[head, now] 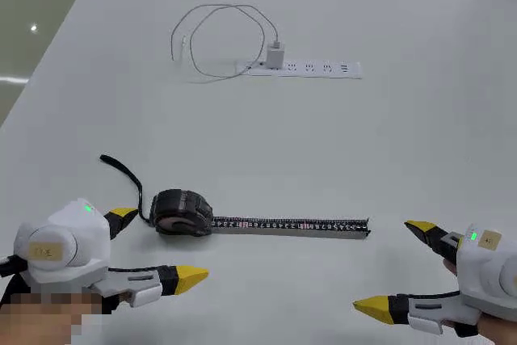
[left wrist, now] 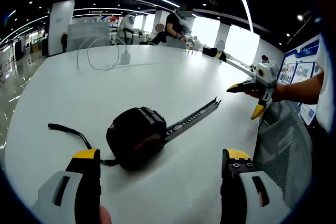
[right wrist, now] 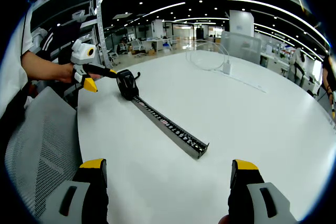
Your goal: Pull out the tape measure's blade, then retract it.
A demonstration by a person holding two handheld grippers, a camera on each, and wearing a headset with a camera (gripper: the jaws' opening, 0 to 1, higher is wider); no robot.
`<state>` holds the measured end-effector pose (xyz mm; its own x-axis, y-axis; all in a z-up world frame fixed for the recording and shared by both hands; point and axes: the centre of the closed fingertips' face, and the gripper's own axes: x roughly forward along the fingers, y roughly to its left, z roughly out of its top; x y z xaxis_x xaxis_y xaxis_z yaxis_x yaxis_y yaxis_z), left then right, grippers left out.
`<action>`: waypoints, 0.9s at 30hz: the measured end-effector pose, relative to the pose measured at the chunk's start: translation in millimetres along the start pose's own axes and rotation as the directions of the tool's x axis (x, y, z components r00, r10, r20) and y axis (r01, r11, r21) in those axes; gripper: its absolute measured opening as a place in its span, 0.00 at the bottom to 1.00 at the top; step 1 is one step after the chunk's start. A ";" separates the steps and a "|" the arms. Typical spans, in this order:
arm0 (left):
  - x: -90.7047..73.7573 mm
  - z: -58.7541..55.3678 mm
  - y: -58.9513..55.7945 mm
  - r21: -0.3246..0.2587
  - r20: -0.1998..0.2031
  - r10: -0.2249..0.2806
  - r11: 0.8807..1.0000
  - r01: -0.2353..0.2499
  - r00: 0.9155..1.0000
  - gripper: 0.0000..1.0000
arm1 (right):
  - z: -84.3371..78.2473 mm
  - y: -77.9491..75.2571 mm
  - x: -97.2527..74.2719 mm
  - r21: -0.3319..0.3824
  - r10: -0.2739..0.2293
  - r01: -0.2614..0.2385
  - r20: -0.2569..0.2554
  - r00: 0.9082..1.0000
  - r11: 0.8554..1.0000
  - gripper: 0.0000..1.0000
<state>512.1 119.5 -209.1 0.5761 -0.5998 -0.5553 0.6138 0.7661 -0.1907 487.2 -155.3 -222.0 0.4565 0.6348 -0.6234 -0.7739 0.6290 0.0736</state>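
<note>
The tape measure lay on the table, its blade pulled out. The left gripper was wide open just beside its case, holding nothing. The right gripper, equally open and empty, was near the blade's tip.

Opposed gripper views, shared tape measure

One black round-cased tape measure, one white power strip and one white cube charger are lying out; two yellow-tipped grippers are hovering, left gripper and right gripper.
</note>
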 end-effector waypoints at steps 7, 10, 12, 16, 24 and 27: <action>7.9 3.6 -1.1 -0.017 0.010 -0.005 1.000 0.005 1.000 0.94 | 0.2 -4.1 1.4 -0.003 0.000 0.000 -0.003 1.000 1.000 0.97; 9.8 4.2 -1.4 -0.019 0.011 -0.006 1.000 0.007 1.000 0.93 | 0.2 -4.8 1.5 -0.004 0.001 -0.001 -0.003 1.000 1.000 0.97; 10.9 4.3 -1.1 -0.026 0.012 -0.006 1.000 0.006 1.000 0.93 | 0.0 -5.7 1.7 -0.004 0.001 -0.001 -0.004 1.000 1.000 0.97; 12.7 5.2 -3.8 -0.030 0.016 -0.012 0.999 0.012 1.000 0.93 | -1.7 -6.2 2.5 -0.002 0.002 -0.002 -0.009 1.000 1.000 0.96; 13.3 5.0 -3.8 -0.042 0.021 -0.003 0.999 0.004 1.000 0.93 | -3.5 -6.2 3.1 -0.002 0.006 -0.006 -0.021 1.000 1.000 0.93; 14.9 6.0 -2.9 -0.056 0.025 0.014 0.998 -0.013 1.000 0.93 | -3.5 -7.7 3.5 -0.005 0.005 -0.005 -0.027 1.000 1.000 0.92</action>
<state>522.2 106.9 -211.9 0.5978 -0.5947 -0.5376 0.5754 0.7852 -0.2287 493.3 -159.5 -227.5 0.4409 0.6252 -0.6440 -0.7781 0.6239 0.0730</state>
